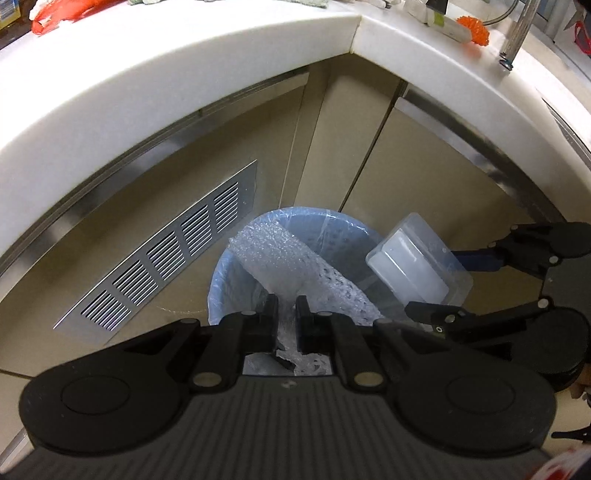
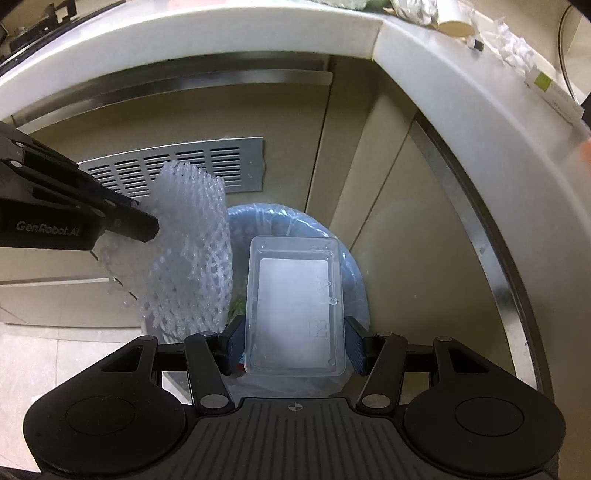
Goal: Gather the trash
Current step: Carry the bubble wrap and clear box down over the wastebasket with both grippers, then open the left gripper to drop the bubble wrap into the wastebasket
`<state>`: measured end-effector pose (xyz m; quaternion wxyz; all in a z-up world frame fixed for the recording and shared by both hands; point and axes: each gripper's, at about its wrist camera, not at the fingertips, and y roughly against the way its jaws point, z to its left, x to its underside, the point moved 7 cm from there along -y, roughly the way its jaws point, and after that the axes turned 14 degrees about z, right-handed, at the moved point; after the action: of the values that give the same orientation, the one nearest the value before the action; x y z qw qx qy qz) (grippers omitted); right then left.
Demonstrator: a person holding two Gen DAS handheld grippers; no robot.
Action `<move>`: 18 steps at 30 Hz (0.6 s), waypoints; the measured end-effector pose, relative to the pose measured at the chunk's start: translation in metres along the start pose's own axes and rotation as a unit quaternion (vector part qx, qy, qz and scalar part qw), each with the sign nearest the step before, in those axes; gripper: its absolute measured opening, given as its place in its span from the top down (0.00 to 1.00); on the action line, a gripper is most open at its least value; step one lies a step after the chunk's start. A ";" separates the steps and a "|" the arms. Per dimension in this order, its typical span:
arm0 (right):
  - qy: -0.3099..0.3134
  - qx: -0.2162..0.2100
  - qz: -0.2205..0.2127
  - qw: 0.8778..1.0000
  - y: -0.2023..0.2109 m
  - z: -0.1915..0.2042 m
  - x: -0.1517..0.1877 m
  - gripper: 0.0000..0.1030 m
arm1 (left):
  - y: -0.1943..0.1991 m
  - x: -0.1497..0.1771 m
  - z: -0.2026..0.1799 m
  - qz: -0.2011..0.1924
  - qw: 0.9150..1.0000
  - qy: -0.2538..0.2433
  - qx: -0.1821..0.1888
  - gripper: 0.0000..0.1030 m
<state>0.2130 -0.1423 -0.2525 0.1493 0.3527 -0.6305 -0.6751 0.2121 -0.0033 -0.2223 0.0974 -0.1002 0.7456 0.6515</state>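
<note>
A round bin (image 1: 332, 229) lined with a pale blue bag stands on the floor in the cabinet corner. My left gripper (image 1: 287, 325) is shut on a white foam net sleeve (image 1: 291, 266), which hangs over the bin's left half. In the right wrist view the same foam net (image 2: 192, 251) droops from the left gripper (image 2: 147, 225). My right gripper (image 2: 293, 349) is shut on a clear plastic box (image 2: 295, 306), its blue pads pressing both long sides, directly above the bin (image 2: 351, 266). From the left wrist the box (image 1: 417, 262) and right gripper (image 1: 439, 284) appear at the bin's right rim.
A white countertop edge (image 1: 184, 74) curves overhead, with orange wrappers (image 1: 70, 14) and other litter on it. Beige cabinet doors (image 1: 343, 155) close the corner behind the bin. A metal vent grille (image 1: 162, 254) sits left of the bin. Pale floor tiles (image 2: 44, 369) show at lower left.
</note>
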 end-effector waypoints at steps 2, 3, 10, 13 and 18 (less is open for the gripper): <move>0.000 -0.001 0.001 1.000 -0.002 -0.002 -0.002 0.47 | -0.002 0.000 0.000 0.002 1.000 0.000 -0.001 0.93; -0.001 -0.001 0.001 1.000 -0.003 -0.001 -0.004 0.47 | -0.003 0.001 -0.001 0.003 1.000 0.000 -0.001 0.93; -0.003 -0.007 0.003 1.000 -0.009 0.000 -0.010 0.47 | -0.002 -0.002 -0.004 0.007 1.000 -0.001 -0.005 0.93; -0.005 -0.010 0.005 1.000 -0.011 0.001 -0.010 0.47 | -0.001 -0.002 -0.003 0.010 1.000 -0.001 -0.005 0.93; -0.009 -0.010 0.006 1.000 -0.012 -0.002 -0.012 0.47 | -0.005 -0.007 -0.005 0.011 1.000 -0.002 -0.005 0.93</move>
<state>0.2259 -0.1341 -0.2600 0.1518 0.3413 -0.6270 -0.6837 0.2201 -0.0092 -0.2239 0.0913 -0.0909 0.7433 0.6564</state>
